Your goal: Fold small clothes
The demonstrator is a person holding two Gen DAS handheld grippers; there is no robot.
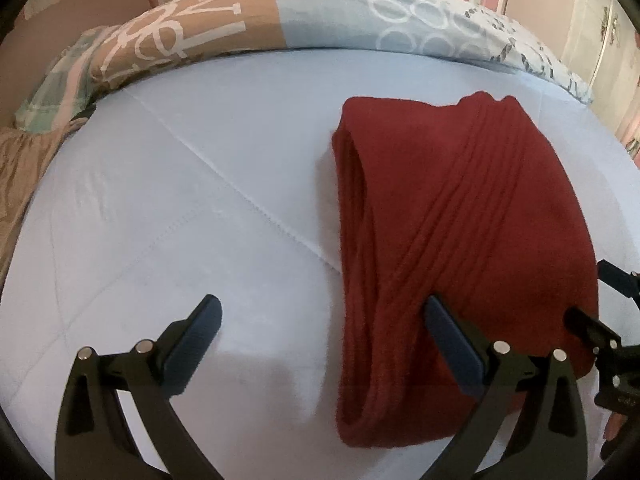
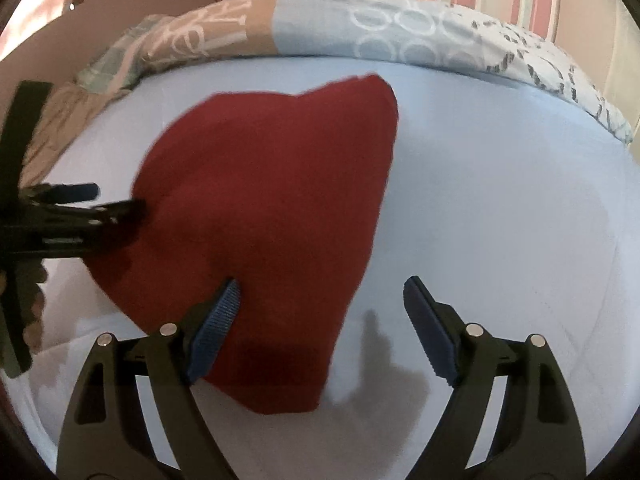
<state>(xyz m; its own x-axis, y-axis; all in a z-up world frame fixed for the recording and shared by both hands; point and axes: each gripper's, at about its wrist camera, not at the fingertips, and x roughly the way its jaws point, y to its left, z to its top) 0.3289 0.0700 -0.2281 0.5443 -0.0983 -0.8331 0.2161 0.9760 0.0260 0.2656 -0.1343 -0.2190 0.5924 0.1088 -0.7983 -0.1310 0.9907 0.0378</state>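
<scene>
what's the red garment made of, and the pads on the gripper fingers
Red garment: looks like a soft knit, maybe wool or acrylic, matte and slightly fuzzy at the edges, with raised ribs running along it. Finger pads on the right gripper: probably blue rubber or soft plastic, matte, with fine moulded ridges.

A folded knit garment lies on the bed, which serves as the landmark. Seen from the left wrist camera, the garment sits on the right part of the bed, reaching from near the patterned duvet down toward the near edge. The duvet lies bunched along the far side of the bed, behind the garment and apart from it. The left gripper is over the bed's near part, its right finger above the garment's near left edge. The right gripper is over the garment's near right corner, its right finger above bare bed.
</scene>
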